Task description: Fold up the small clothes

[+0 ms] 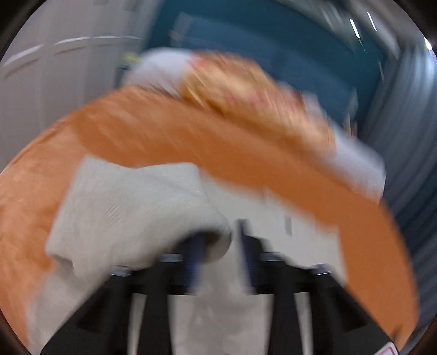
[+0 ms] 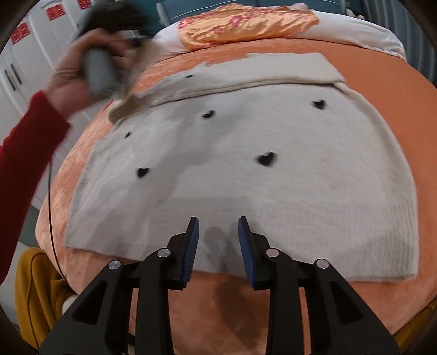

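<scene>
Right gripper (image 2: 218,240): nearest the lens, black arms with blue pads, jaws apart with nothing between them, hanging just over the near hem of the sweater.
Right fingers (image 2: 191,245): blue ribbed pads facing each other, their shadows falling on the knit and on the orange cover below.
Left gripper (image 1: 218,245): heavily blurred; a fold of cream knit drapes over the left finger and more cloth shows between the two fingers, but whether the jaws are clamped on it I cannot tell.
Left hand (image 2: 82,68): seen from the right wrist view at far left, red sleeve, wrapped round a grey handle, right at the sweater's upper left corner, where the cloth is lifted and curled.
Sweater (image 2: 245,169): cream knit with small black hearts, spread flat on the bed, its top part folded down across the body.
Bedspread (image 2: 409,90): orange, under the whole garment.
Pillow (image 2: 245,24): orange satin with pink flowers, at the head of the bed, apart from the sweater.
Cabinets (image 2: 16,35): white doors at left, with red decorations; no writing can be read.
</scene>
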The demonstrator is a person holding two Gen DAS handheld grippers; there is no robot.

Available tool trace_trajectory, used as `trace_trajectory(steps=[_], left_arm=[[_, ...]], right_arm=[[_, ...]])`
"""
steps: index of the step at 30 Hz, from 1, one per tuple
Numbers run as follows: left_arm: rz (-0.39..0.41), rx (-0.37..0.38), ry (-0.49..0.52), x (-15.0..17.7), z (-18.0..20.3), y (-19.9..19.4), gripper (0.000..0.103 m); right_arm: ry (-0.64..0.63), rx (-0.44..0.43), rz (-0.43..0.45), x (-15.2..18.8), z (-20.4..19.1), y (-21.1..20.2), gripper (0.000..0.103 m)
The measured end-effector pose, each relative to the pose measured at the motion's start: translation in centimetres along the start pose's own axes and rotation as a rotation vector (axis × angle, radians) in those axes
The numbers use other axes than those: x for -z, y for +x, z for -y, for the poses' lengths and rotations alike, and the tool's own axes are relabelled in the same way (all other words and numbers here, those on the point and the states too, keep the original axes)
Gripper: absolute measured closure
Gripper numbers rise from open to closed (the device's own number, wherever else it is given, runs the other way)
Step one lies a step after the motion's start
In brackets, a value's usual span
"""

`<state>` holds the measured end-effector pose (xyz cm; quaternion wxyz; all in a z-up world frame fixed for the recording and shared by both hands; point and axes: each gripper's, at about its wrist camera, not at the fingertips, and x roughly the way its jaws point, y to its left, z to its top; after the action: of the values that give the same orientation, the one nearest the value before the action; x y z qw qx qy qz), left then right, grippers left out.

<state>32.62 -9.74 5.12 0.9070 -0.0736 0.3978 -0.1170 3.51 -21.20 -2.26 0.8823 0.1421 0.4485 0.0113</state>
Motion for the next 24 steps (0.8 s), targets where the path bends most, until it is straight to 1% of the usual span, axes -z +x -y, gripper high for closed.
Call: trace_trajectory(steps=[2,3,4,5,6,7,10,11,12,14,15,17,19,21,23,24], left_arm=[[-0.07,-0.055,0.08,3.5,2.7,2.1,0.049],[-0.093,-0.063,0.091,5.0,3.1,2.5,0.049],[-0.11,-0.05,0.075,6.0,2.7,2.6,0.049],[-0.123,-0.04,0.046,6.7,1.9,2.3,0.049],[-0.129,-0.033,-0.002,7.1,0.2,1.7,0.049],[-0.121,-0.037,-0.038,7.2,-1.3,1.1,0.049],[-0.074,-0.101,-0.117,6.6,-6.1,-0.9,0.046],[-0.063,-0.133,-0.136,6.0,-8.0,-1.5,0.046],[-0.055,-0.15,-0.149,5.6,-9.3,-2.1,0.045],[-0.044,-0.184,-0.197,4.6,-12.5,-2.6,0.045],[-0.047,-0.196,-0.243,4.1,-14.6,-2.6,0.045],[-0.063,-0.198,-0.295,3.7,-16.9,-2.5,0.045],[-0.077,-0.231,-0.321,3.8,-18.1,-1.8,0.045],[-0.101,-0.278,-0.329,4.2,-19.5,-0.8,0.045],[-0.123,-0.285,-0.338,4.9,-20.2,-0.3,0.044],[-0.123,-0.273,-0.339,5.5,-20.6,-0.4,0.044]], right_arm=[[0.016,0.019,0.006,0.0,1.3,-0.4,0.072],[0.024,0.027,0.012,-0.1,1.9,-0.7,0.072],[0.033,0.038,0.023,-0.3,2.6,-1.0,0.07],[0.042,0.058,0.037,-0.7,3.3,-1.3,0.068],[0.049,0.067,0.049,-1.0,3.9,-1.4,0.065],[0.059,0.07,0.061,-1.4,4.4,-1.4,0.065],[0.081,0.067,0.094,-3.6,5.9,-1.0,0.065],[0.075,0.058,0.111,-4.8,6.0,-0.7,0.065],[0.056,0.053,0.121,-5.9,5.9,-0.3,0.065],[-0.014,0.065,0.142,-8.6,4.9,0.9,0.065],[-0.052,0.065,0.143,-9.7,4.1,1.5,0.063],[-0.146,0.072,0.168,-12.5,1.8,3.4,0.063],[-0.232,0.08,0.186,-14.6,-0.3,5.3,0.063],[-0.332,0.126,0.188,-16.7,-2.8,8.2,0.063],[-0.383,0.151,0.179,-17.8,-4.3,10.3,0.063],[-0.407,0.162,0.172,-18.5,-5.0,11.4,0.063]])
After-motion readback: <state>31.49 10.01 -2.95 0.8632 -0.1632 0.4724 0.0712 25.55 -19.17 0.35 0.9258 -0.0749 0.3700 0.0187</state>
